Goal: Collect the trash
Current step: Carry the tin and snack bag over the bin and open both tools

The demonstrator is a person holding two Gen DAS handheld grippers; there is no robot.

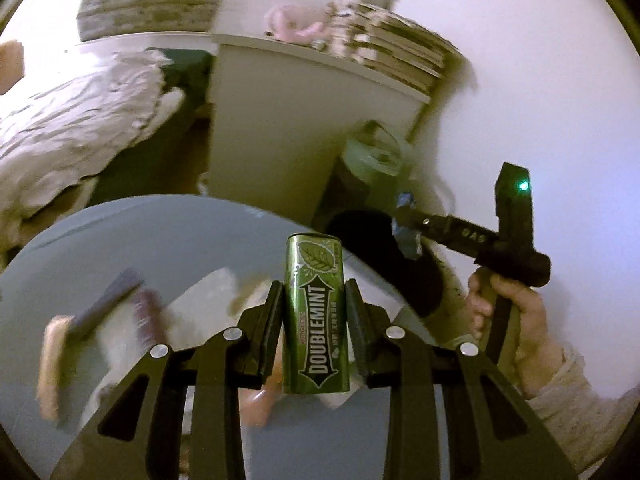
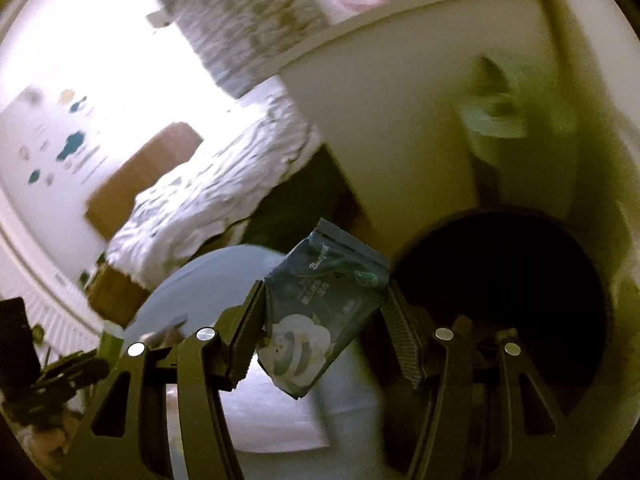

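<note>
Both pieces of trash were already picked up but neither was in the bin (image 2: pixel 508 292) yet. The left gripper (image 1: pixel 313 320) was closed on a green gum tin (image 1: pixel 314 316), held upright between its pads above the grey round table (image 1: pixel 160 240). The right gripper (image 2: pixel 324 320) held a dark blue wipes packet (image 2: pixel 320 312), tilted, apparently pinched at its left edge, with the right pad looking just clear of it, so the hold seemed loose. That packet hung beside the bin's dark mouth, likely about to be dropped. Paper and a brush (image 1: pixel 92 320) remained on the table. The person's right hand (image 1: pixel 516 316) gripped the handle, angled toward the bin
</note>
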